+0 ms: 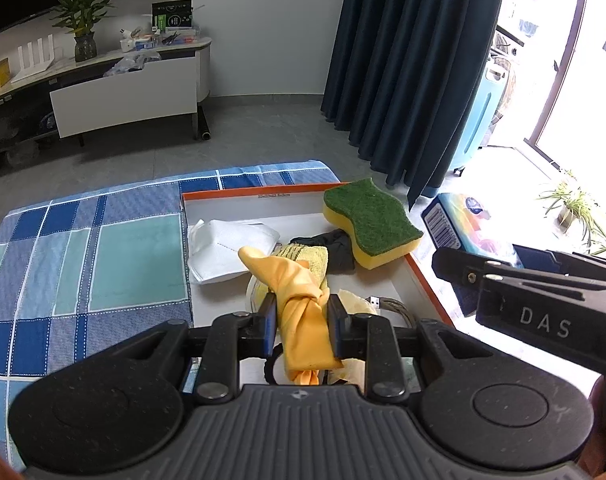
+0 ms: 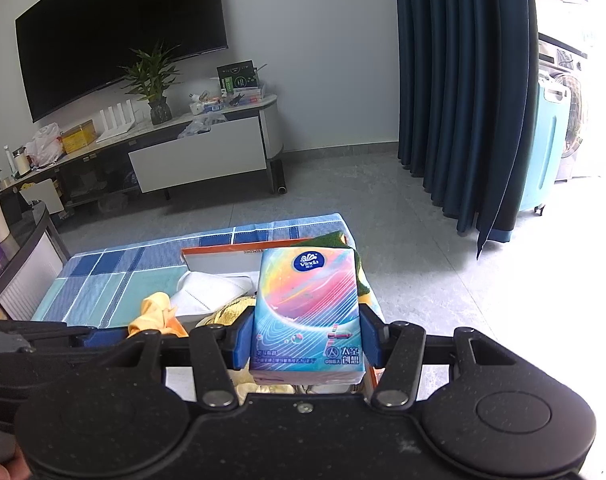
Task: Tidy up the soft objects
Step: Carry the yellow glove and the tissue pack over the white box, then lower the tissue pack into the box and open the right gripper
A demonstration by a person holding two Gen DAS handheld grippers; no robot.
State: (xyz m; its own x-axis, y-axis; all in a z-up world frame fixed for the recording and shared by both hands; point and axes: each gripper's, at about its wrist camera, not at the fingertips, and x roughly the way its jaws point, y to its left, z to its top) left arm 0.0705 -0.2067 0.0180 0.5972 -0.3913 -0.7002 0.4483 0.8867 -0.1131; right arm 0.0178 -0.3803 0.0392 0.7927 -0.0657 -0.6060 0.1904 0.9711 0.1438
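My left gripper is shut on a knotted yellow rubber glove, held above an orange-rimmed white tray. In the tray lie a white face mask, a yellow cloth, a black cloth and a green-topped yellow sponge. My right gripper is shut on a colourful tissue pack, also above the tray. From the left wrist view the right gripper and the tissue pack hang to the right of the tray. The glove shows at left in the right wrist view.
The tray rests on a blue checked cloth over a low table. Grey floor lies beyond, with a TV cabinet, a potted plant and dark curtains. A light blue suitcase stands at right.
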